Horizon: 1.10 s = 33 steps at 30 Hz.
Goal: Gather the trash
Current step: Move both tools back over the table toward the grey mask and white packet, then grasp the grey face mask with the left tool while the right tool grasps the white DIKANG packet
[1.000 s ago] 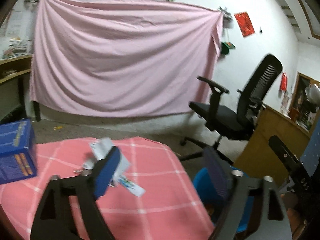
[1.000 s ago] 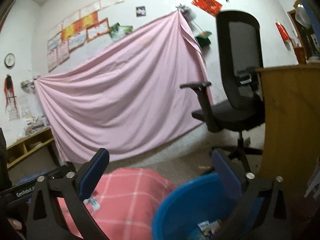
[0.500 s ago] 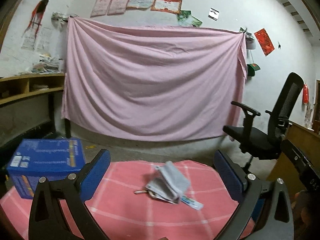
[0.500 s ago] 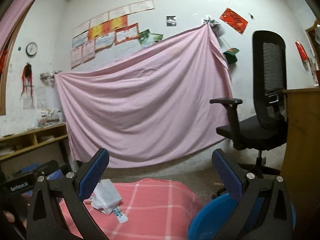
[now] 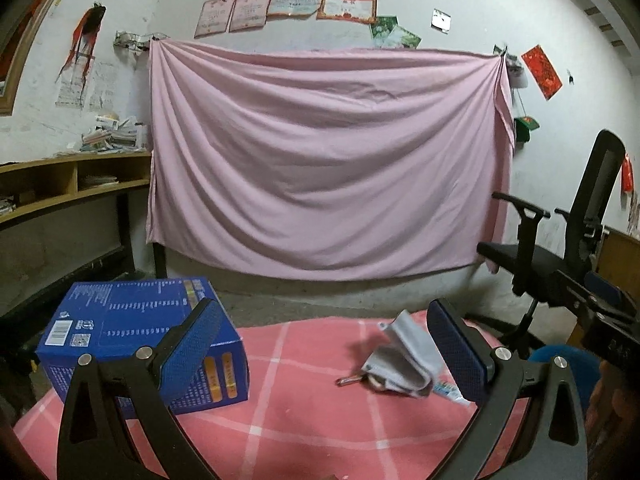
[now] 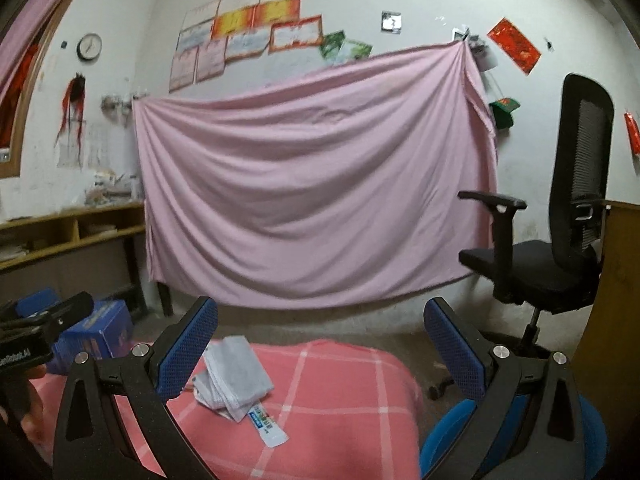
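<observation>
A big pink sheet (image 5: 328,168) hangs on the far wall. Under it, close to us, is the table (image 5: 304,432) with a pink checked cloth on it. A black office chair (image 6: 560,248) stands far off on the right. A blue box (image 5: 132,336) sits on the left side of the table. A blue bin (image 6: 444,440) is low on the right, just past the table's edge.

The trash is a crumpled white wrapper (image 5: 404,360) lying on the table, with a small printed packet (image 6: 268,424) touching its near side. A small metal bit pokes out on the wrapper's left; what it is cannot be told.

The left gripper (image 5: 324,352) is wide open and holds nothing. The wrapper lies just beyond it, close to its right finger, not touching.

The right gripper (image 6: 320,352) is wide open too, with nothing in it. From there the wrapper (image 6: 232,372) lies just beyond the left finger, and the packet is a bit nearer, between the two fingers.
</observation>
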Each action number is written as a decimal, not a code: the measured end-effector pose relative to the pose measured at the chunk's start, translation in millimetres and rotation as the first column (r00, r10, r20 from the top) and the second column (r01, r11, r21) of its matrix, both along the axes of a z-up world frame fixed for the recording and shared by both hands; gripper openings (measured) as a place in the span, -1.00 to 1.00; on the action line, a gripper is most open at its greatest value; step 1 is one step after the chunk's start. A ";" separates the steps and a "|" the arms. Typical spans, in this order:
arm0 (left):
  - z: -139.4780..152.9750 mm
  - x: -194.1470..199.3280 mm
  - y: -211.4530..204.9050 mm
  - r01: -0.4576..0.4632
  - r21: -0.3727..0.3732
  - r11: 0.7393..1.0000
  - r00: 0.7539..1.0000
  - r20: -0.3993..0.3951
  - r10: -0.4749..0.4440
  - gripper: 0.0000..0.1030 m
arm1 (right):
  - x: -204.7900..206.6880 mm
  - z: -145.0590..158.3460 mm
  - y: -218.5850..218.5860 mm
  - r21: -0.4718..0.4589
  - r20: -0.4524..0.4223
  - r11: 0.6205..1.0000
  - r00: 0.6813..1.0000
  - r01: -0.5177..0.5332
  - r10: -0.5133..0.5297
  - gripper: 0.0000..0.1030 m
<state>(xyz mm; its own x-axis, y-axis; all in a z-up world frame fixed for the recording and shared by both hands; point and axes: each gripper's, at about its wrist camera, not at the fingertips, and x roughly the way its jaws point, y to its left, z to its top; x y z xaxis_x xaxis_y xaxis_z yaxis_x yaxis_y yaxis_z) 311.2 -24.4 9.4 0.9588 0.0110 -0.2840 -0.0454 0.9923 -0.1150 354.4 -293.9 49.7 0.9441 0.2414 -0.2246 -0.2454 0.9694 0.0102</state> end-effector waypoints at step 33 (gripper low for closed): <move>-45.8 143.2 -8.0 0.293 -0.314 0.903 0.770 -0.483 -0.417 -0.28 | 75.1 -83.7 26.2 -0.045 -0.609 0.970 0.777 -0.239 0.163 -0.01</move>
<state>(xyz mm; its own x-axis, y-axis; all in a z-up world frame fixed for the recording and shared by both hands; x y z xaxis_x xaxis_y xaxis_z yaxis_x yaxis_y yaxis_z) 454.4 -32.4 -36.5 0.5803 -0.4188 -0.6984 0.1904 0.9036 -0.3837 429.5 -267.7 -34.0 0.5445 0.3477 -0.7633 -0.4163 0.9020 0.1139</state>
